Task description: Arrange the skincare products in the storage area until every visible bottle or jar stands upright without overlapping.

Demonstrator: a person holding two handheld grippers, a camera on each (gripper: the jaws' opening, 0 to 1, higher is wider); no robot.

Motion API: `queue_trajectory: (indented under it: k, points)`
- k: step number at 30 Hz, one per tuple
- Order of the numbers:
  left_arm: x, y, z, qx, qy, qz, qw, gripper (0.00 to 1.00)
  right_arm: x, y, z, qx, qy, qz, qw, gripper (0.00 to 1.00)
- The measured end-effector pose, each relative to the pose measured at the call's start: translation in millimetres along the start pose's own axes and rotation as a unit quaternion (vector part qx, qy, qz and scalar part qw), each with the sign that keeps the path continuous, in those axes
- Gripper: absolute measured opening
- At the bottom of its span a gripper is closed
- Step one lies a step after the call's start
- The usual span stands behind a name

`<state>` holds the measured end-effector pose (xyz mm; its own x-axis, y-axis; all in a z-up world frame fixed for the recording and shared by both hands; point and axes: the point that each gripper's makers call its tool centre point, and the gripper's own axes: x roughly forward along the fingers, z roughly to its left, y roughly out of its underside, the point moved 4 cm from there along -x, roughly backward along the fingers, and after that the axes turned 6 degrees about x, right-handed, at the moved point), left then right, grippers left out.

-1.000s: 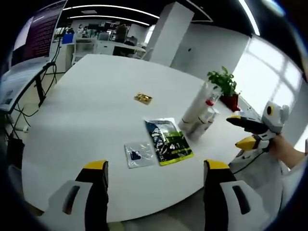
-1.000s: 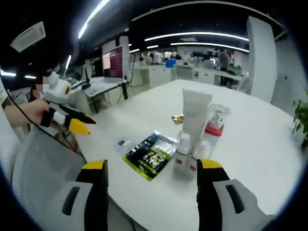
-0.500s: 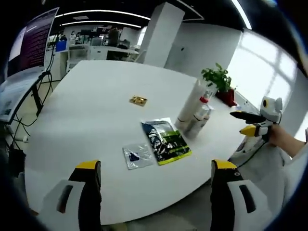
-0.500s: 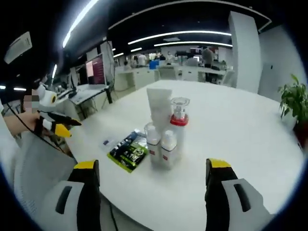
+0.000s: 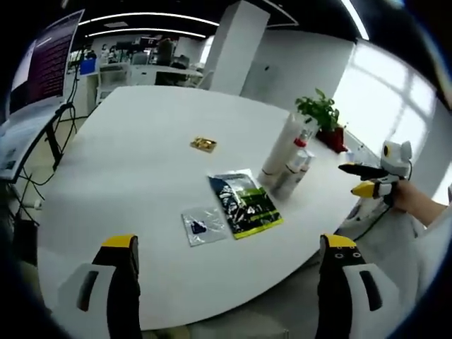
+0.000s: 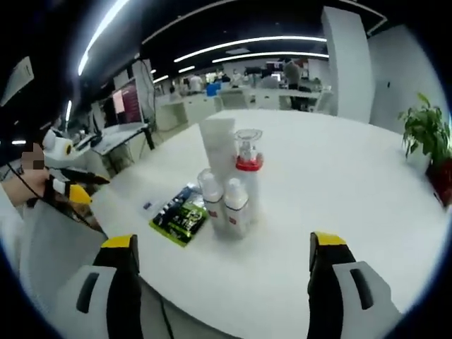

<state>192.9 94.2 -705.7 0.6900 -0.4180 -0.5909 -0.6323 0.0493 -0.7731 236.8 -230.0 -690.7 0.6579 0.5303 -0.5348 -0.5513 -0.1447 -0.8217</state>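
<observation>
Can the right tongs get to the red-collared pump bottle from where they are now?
Probably yes. The right tongs are open and face the red-collared pump bottle, with bare table between, though two small white bottles stand close in front.

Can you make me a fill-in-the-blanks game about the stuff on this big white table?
1. The bottle behind the two small white bottles has a ____ collar.
2. The tall white tube stands ____.
3. The green and black packet lies ____ on the table.
4. Both grippers' jaws are ____.

Answers: red; upright; flat; open

White tube (image 6: 217, 150), three bottles (image 6: 236, 206) — upright, clustered, touching.
</observation>
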Motion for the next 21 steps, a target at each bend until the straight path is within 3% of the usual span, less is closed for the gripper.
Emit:
queue_trajectory:
  k: [21]
  points:
    - [30.6,-14.7,3.5,0.014,0.007,0.028,0.9995,0.98,3.0,7.7,1.3,-0.009,0.002,0.031,0.9995,0.99]
